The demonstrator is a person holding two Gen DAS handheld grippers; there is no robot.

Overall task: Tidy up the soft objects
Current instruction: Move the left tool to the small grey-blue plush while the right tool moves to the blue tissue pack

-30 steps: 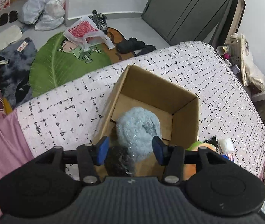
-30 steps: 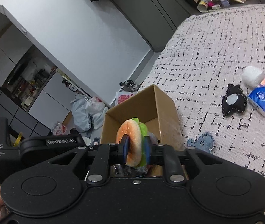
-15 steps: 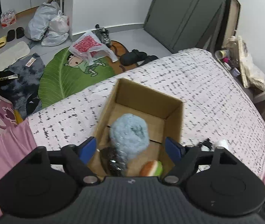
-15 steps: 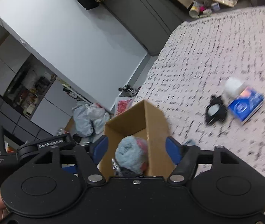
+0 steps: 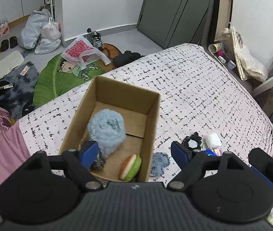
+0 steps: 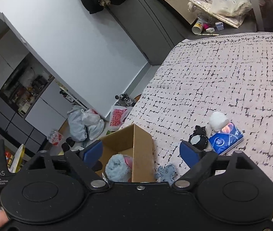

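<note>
I read the left gripper (image 5: 134, 151) as released, nothing between its jaws. Below it the cardboard box (image 5: 151, 115) holds the fluffy blue plush (image 5: 107, 130) and, right of it, the burger toy (image 5: 130, 166). The right gripper (image 6: 141, 151) jaws have just been opening, empty above the box.

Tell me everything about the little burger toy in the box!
The burger toy is a small plush with an orange-tan bun, a white band under it and a bright green layer. It looks soft and squishy. It stands tilted on its edge in the near right corner of the cardboard box, leaning against the box's right wall, on the box floor. No gripper touches it. Only the left wrist view shows it.
</note>
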